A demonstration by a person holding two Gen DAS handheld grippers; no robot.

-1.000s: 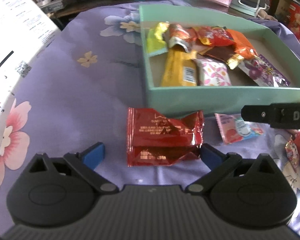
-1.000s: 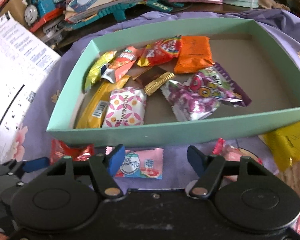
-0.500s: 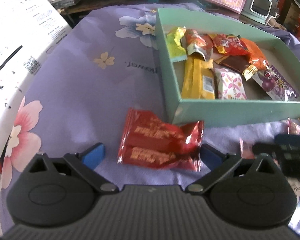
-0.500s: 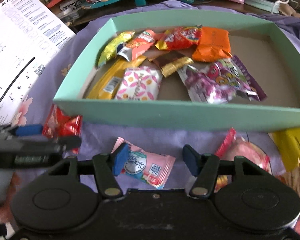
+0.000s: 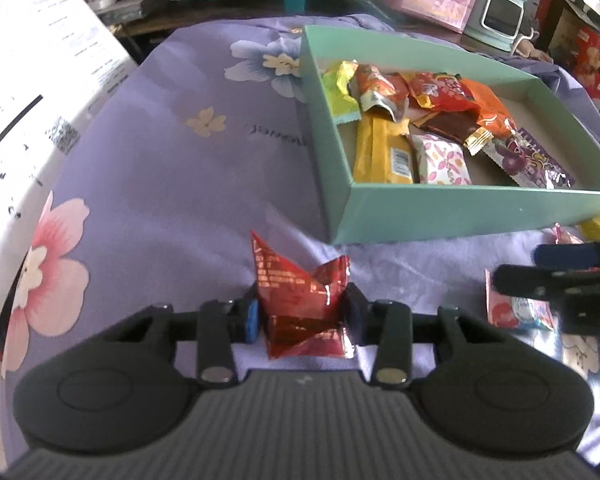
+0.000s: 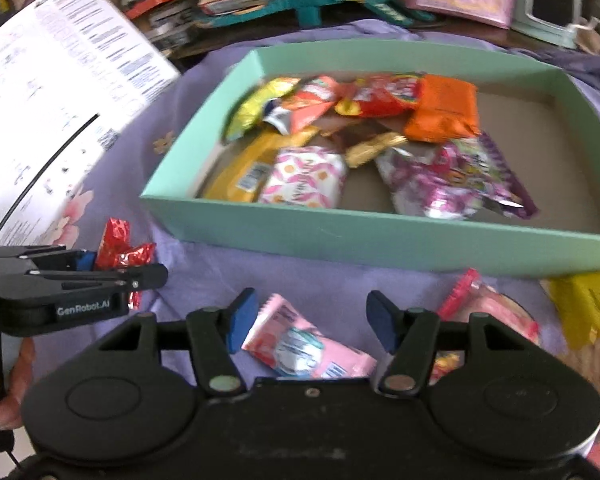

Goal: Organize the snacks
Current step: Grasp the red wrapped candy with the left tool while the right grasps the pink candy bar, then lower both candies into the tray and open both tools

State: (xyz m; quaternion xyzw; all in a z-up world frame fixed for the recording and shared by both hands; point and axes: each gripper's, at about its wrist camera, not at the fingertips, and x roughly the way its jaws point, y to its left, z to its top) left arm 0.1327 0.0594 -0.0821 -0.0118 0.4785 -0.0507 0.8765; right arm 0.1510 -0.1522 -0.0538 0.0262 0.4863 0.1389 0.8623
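Left wrist view: left gripper (image 5: 300, 316) clamped on red pack (image 5: 300, 300), bottom center, crumpled. Next, I'd guess: lift over box (image 5: 460, 216) wall, upper right. Right gripper (image 6: 312, 320) spread wide around pink pack (image 6: 304, 344), not yet pinched.

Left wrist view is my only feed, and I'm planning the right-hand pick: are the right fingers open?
Observer: Yes, the right gripper is open, one finger on either side of the pink packet lying on the cloth.
Operator: My left gripper has the red packet clamped. Anything else loose there?
Observer: A yellow packet lies further right, just in front of the green box.
Operator: Room in the box?
Observer: Its right portion shows bare floor.
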